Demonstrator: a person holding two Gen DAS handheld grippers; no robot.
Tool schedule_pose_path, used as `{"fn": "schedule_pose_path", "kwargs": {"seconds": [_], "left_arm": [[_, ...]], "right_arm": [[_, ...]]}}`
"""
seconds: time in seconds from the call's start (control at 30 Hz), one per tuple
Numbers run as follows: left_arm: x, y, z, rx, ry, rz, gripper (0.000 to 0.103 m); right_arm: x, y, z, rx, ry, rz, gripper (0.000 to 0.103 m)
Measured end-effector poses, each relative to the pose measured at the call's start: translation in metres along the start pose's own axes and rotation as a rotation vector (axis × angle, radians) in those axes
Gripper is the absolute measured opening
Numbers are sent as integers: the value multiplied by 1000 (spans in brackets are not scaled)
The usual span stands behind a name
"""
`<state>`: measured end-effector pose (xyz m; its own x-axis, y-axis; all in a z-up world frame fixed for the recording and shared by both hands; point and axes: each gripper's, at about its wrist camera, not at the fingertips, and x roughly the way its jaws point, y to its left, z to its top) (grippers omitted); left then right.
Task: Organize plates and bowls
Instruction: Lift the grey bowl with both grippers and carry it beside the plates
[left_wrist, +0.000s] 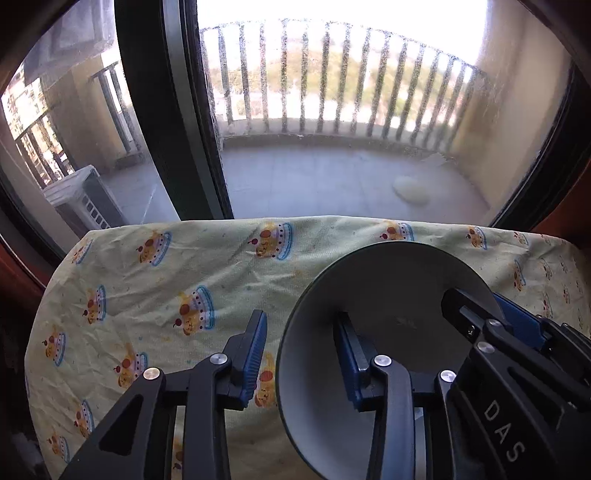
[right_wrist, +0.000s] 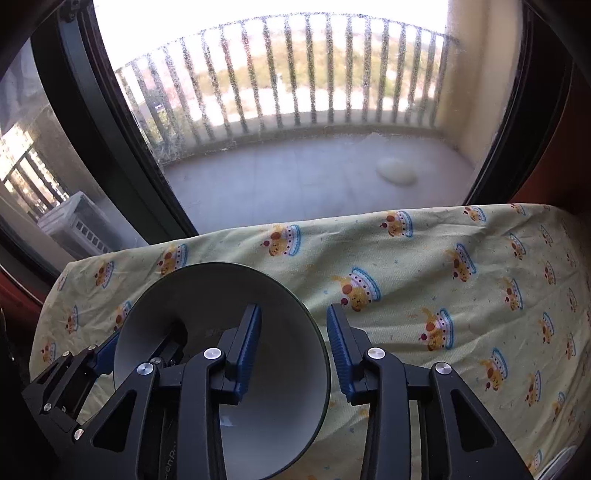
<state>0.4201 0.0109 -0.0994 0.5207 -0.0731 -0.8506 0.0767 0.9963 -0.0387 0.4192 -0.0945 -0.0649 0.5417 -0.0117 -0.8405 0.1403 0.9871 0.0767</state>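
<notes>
Item: one bowl (left_wrist: 384, 295), white inside with a dark thin rim, tilted on edge above a surface (left_wrist: 147, 280) covered in a pale yellow cloth printed with cartoon cakes. Position: toward the right of the left wrist view, toward the left of the right wrist view, between the two tongs. Left tongs (left_wrist: 301, 354): jaws part open, straddling the bowl's near-left rim, one blue pad (left_wrist: 349, 354) inside the bowl and the other outside; a gap shows between the pads and the wall, so no firm grip can be confirmed. Right tongs (right_wrist: 293, 347): likewise part open, straddling the bowl's right rim, left blue pad (right_wrist: 247, 350) inside, right pad outside, gap visible on the outer side; whether either pad presses the wall cannot be told. Each tongs appears in the other's view at the opposite rim. Background: dusty window (left_wrist: 332, 110), dark frame, balcony railing, air-conditioning unit at left.
</notes>
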Motion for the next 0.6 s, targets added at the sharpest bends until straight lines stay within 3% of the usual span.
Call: {"fn": "schedule_pose_path", "kwargs": {"seconds": [0.03, 0.13, 0.6], "left_arm": [[1, -1, 0, 0, 4, -4, 34], [0, -4, -1, -3, 8, -9, 27], [-6, -9, 0, 28, 17, 1, 27]], "right_arm": [[1, -1, 0, 1, 3, -5, 30], [0, -2, 0, 4, 1, 3, 29], [-5, -5, -2, -1, 29, 0, 27]]}}
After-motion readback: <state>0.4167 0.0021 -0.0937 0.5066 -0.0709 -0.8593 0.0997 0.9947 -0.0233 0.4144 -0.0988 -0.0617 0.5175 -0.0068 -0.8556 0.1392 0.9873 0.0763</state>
